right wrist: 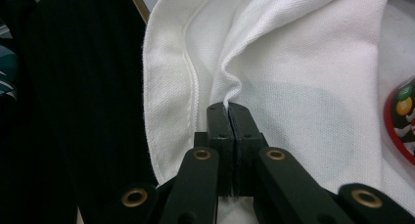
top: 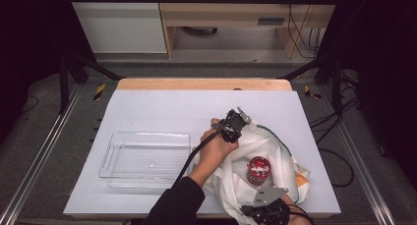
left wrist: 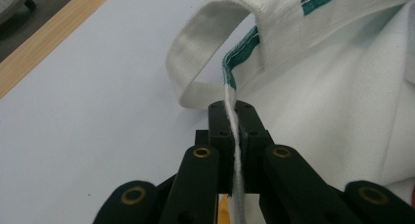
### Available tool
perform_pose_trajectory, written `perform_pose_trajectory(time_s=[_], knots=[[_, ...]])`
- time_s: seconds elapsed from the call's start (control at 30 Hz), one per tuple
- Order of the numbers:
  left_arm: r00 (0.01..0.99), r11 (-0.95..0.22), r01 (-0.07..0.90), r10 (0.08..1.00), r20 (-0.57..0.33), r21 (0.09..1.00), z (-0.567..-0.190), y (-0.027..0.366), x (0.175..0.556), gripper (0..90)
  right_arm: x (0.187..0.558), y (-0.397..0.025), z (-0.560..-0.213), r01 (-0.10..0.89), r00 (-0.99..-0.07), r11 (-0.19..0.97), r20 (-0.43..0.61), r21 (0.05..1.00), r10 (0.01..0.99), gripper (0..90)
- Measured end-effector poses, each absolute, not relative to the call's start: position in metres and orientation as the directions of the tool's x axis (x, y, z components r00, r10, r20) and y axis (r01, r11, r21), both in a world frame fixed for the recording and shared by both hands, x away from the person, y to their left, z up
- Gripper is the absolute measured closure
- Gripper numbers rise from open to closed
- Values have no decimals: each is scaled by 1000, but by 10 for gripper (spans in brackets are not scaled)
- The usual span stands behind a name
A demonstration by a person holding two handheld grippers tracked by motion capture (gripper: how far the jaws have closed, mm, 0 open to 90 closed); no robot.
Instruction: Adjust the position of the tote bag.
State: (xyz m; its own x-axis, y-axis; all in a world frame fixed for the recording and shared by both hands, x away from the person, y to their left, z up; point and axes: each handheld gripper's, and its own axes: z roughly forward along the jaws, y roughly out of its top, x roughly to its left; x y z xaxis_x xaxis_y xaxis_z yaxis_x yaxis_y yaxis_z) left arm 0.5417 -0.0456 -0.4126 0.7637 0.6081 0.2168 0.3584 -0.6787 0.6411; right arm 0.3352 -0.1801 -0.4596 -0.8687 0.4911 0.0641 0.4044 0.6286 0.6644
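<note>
Cloth tote bag (top: 275, 158): soft, limp woven fabric, light by my judgement, no stiffness of its own. It sags and folds wherever I do not hold it. The weave looks grippy, not slick, so a pinch should hold; the weak point is a thin single fold slipping out under load. The hemmed rim is the best purchase, since the stitched edge is thicker, and next to that the handle loop.

My left gripper (left wrist: 234, 109) has its jaws closed on the rim hem, right where the green-trimmed edge (left wrist: 240, 57) meets the base of the white handle loop (left wrist: 195, 53). The fabric runs as a thin white line between the two jaws. In the high view this gripper (top: 235, 123) sits at the far side of the bag.

My right gripper (right wrist: 228, 109) has its jaws clamped on a raised fold of the white cloth, at the near side of the bag, beside a dark sleeve (right wrist: 73, 111).

The bag lies crumpled on the white counter (top: 162, 107), just right of the clear plastic tray (top: 114, 158). It is white, with green piping and an orange patch (top: 301, 178) at the corner. A red can (top: 258, 170) rests in its open middle, between my two grippers; that weight will drag the cloth down if I lift.
</note>
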Motion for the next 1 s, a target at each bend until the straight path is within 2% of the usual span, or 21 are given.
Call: perform_pose_trajectory(time_s=[0.53,0.6,0.7,0.77,1.0], knots=[[774,-690,349,594,219,634,-413,-44,541,870,334,-182,-459,406,-868,616,73,675,491,886],[773,-690,342,593,226,638,-411,-43,539,848,334,-184,-458,407,-865,601,79,688,495,829],[767,-691,327,592,246,645,-409,-42,537,732,333,-186,-453,412,-860,578,90,705,503,699],[770,-694,324,589,247,643,-407,-41,535,684,332,-187,-449,407,-857,569,83,715,509,648],[770,-660,274,587,252,699,-385,-36,523,568,334,-196,-435,412,-824,521,61,748,563,460]])
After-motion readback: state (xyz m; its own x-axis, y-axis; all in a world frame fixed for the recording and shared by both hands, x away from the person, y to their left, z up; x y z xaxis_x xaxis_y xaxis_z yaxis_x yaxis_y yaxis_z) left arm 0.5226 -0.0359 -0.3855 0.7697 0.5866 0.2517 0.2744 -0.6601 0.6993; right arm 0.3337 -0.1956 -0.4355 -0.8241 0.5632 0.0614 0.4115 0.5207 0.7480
